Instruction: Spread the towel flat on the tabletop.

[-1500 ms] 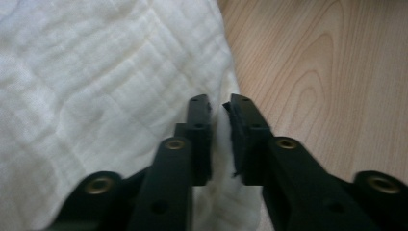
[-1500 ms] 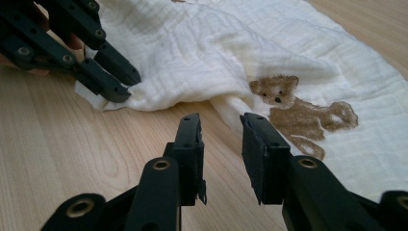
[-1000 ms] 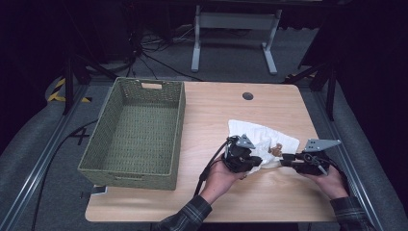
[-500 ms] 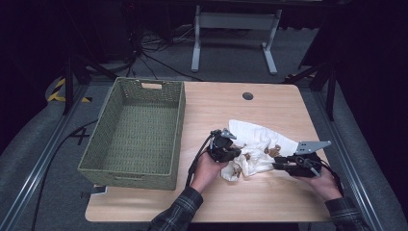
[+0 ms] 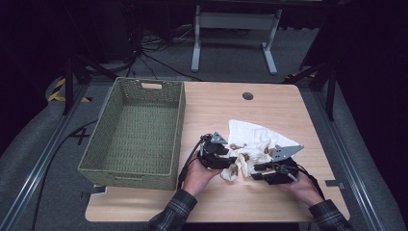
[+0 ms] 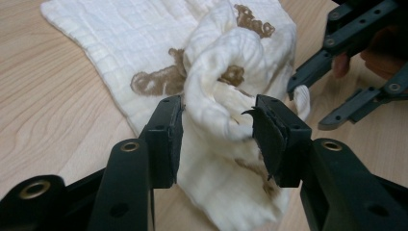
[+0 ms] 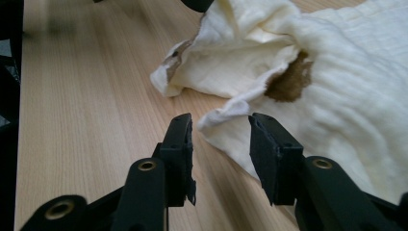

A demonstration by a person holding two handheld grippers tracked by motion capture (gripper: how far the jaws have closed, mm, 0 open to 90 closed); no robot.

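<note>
Cloth (image 6: 226, 96) bunches between the left gripper's (image 6: 217, 127) parted jaws; right gripper's (image 7: 220, 134) jaws gape beside its edge.

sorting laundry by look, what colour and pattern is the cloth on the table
Cream-white cloth with brown printed shapes, clearest in the left gripper view.

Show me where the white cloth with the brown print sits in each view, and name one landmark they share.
High view: white cloth lies right of centre on the table, bunched between both grippers.
Left gripper view: cloth spreads from the upper left to centre, a rolled fold between the open jaws.
Right gripper view: cloth upper right, an edge at the jaw tips.
Shared landmark: the light wooden tabletop.
</note>
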